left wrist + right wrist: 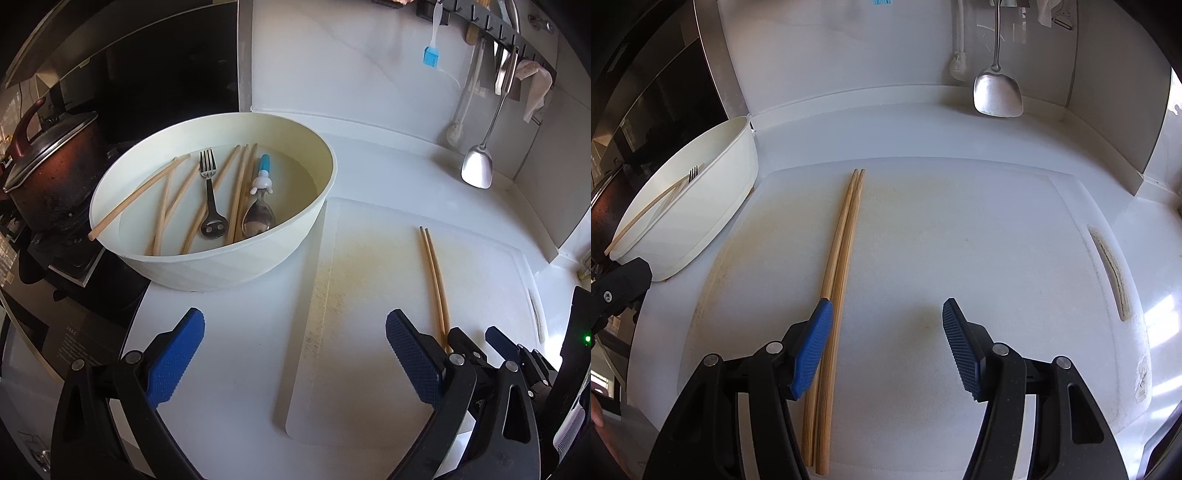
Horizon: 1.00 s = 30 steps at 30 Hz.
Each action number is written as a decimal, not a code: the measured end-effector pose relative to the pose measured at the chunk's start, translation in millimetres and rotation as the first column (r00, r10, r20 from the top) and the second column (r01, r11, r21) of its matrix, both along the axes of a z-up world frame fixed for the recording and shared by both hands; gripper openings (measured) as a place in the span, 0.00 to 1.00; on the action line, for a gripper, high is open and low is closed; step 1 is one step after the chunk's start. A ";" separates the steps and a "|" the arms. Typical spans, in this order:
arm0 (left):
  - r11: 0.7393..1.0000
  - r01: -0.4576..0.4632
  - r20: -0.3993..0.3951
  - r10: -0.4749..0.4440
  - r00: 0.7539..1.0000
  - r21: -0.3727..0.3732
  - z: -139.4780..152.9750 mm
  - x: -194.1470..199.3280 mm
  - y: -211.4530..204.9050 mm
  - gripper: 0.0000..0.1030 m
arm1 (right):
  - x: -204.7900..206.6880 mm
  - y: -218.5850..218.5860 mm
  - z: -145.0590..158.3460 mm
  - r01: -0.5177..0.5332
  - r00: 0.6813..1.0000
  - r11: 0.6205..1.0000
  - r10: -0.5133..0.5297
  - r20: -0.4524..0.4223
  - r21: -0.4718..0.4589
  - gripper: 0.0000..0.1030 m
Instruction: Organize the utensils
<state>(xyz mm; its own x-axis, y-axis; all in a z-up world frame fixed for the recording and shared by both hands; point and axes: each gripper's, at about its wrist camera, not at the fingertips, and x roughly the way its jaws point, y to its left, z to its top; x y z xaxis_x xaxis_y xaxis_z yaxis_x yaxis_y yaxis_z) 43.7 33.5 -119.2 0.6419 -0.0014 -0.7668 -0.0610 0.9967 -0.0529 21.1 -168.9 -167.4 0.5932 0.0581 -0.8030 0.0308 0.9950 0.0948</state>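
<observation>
A cream bowl [236, 258] holds several wooden chopsticks [166, 199], a steel fork [210, 199] and a spoon with a blue and white handle [260, 206]. A pair of chopsticks [838, 280] lies side by side on the white cutting board [960, 240]; it also shows in the left wrist view [436, 280]. My left gripper [295, 358] is open and empty, in front of the bowl. My right gripper [886, 343] is open over the board, its left finger [812, 347] just beside the pair. The bowl also shows at the left of the right wrist view [713, 206].
A dark lidded pot [51, 173] sits on the stove left of the bowl. A steel spatula [478, 166], a brush and a blue silicone brush [430, 55] hang on the back wall rail. The wall corner stands at the right.
</observation>
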 end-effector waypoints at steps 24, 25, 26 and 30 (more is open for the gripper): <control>0.999 0.038 -0.015 -0.038 0.999 -0.003 -6.7 4.3 -13.6 0.94 | 1.5 -12.3 -0.1 0.037 0.998 0.985 -0.029 0.047 -0.167 0.43; 0.999 0.044 -0.015 -0.044 0.999 -0.005 -7.3 4.9 -16.1 0.94 | 1.5 -16.2 -0.5 0.044 0.998 0.985 -0.036 0.047 -0.167 0.43; 0.999 0.050 -0.015 -0.050 0.999 -0.008 -8.3 5.3 -19.4 0.94 | 1.5 -20.1 -0.3 0.054 0.998 0.984 -0.046 0.049 -0.171 0.42; 0.997 0.081 -0.020 -0.081 0.996 -0.014 -13.9 10.4 -32.6 0.94 | 1.3 -35.0 -0.3 0.086 0.996 0.980 -0.078 0.051 -0.177 0.42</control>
<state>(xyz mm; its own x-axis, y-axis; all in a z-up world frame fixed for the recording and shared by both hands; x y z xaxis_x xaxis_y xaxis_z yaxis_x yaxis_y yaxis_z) 54.1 0.9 -133.1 0.6230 -0.0632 -0.7797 0.0187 0.9976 -0.0660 22.4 -204.0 -167.6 0.6246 -0.1342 -0.7693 0.1129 0.9903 -0.0810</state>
